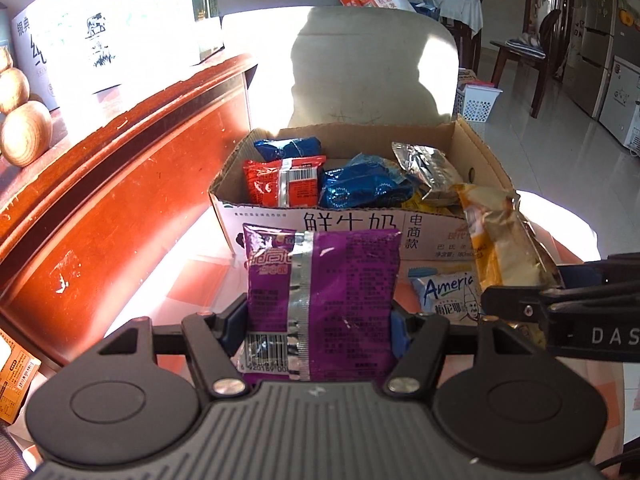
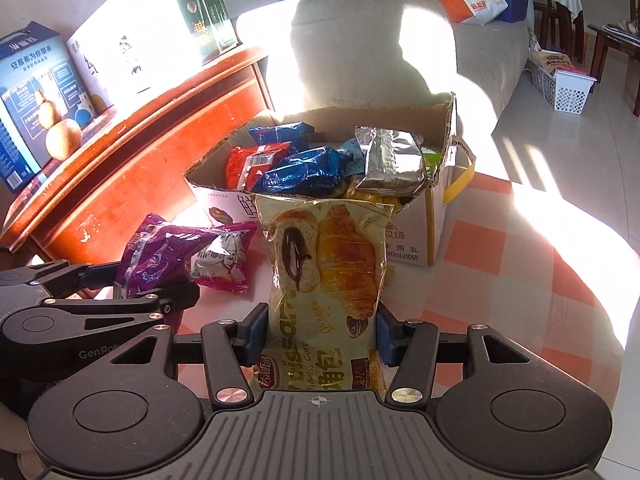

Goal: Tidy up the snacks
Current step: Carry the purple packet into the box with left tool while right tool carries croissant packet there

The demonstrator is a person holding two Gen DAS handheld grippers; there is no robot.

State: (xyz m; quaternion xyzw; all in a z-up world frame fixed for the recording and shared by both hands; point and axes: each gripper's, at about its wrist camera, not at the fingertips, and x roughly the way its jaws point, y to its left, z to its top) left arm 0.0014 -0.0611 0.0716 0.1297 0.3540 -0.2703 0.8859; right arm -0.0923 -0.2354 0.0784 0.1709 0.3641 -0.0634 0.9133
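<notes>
Two packets in hand: one snack in each gripper, both held just short of the cardboard box (image 1: 344, 224).
Left gripper (image 1: 320, 330): jaws closed on the purple packet (image 1: 324, 300), pads pressing its two side edges; the packet stands upright, its top level with the box's near wall.
Right gripper (image 2: 320, 338): jaws closed on the croissant packet (image 2: 326, 264), which stands upright against the near wall of the box.
Already in the box: a red packet (image 1: 280, 184) at the near left, a blue packet (image 1: 288, 148) behind it, another blue packet (image 1: 362, 188) in the middle, a silver packet (image 1: 424, 172) at the right, with yellow wrappers below that cannot be told apart.
Left on the tabletop (image 2: 500, 280): one pale blue-and-white packet (image 1: 446, 292) lies flat, near the box and between the two grippers.
Progress, as a judgement: well past halfway; the box is nearly heaped, two packets await dropping in, one awaits picking up.
Room in the box: tight; the far side looks the least crowded.
</notes>
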